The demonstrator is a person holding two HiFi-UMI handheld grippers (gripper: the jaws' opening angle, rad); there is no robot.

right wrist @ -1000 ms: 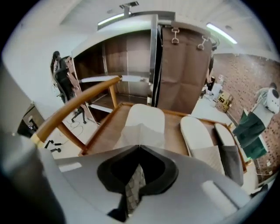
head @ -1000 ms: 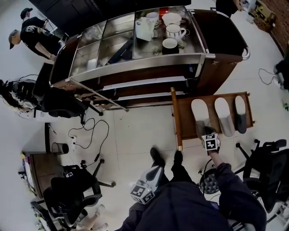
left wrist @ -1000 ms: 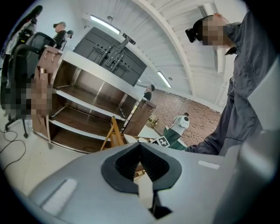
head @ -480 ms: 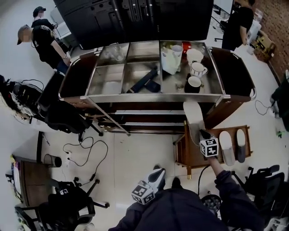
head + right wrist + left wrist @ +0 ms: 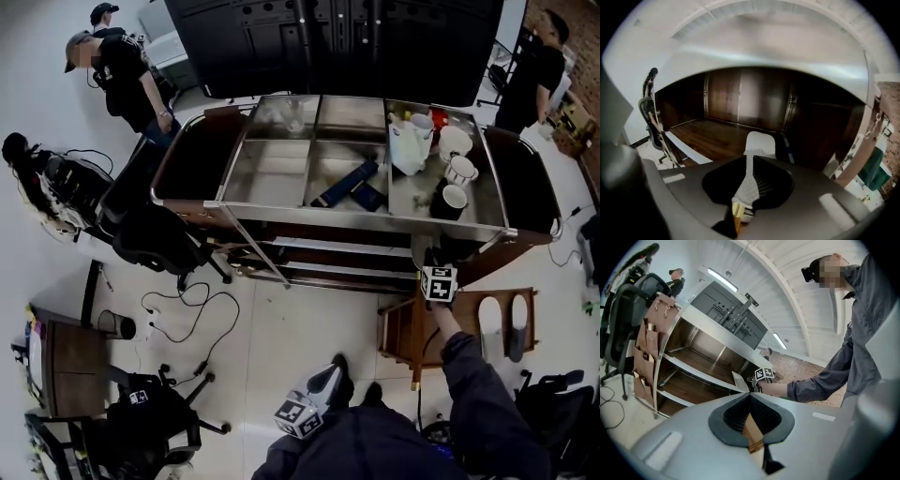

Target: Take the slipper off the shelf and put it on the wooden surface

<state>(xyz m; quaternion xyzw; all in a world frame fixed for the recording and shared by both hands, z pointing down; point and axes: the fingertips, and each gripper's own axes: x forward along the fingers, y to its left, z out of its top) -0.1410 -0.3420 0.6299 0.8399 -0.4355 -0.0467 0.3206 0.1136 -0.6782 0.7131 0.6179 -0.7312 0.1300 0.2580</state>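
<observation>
A white slipper [image 5: 759, 140] lies toe-first on the dark wooden shelf [image 5: 708, 136] inside the steel-topped cart [image 5: 281, 173]. My right gripper [image 5: 749, 161] is at its heel. The jaws are opening, with the heel between the pads. In the head view that gripper [image 5: 435, 262] reaches under the cart's top at the right, and the top hides the slipper. From the left gripper view the slipper [image 5: 739, 380] shows as a pale sole at the shelf edge. My left gripper [image 5: 314, 398] hangs low by my body, shut and empty.
A low wooden rack [image 5: 403, 328] on the floor at the right holds a white slipper [image 5: 491, 323] and a grey one [image 5: 517, 314]. Mugs [image 5: 450, 202] and a jug stand on the cart top. Office chairs [image 5: 150, 234] and cables lie to the left. People stand at the far corners.
My right gripper has lifted the white slipper off the low rack and carried it up into the cart's wooden shelf. The left gripper has stayed low.
</observation>
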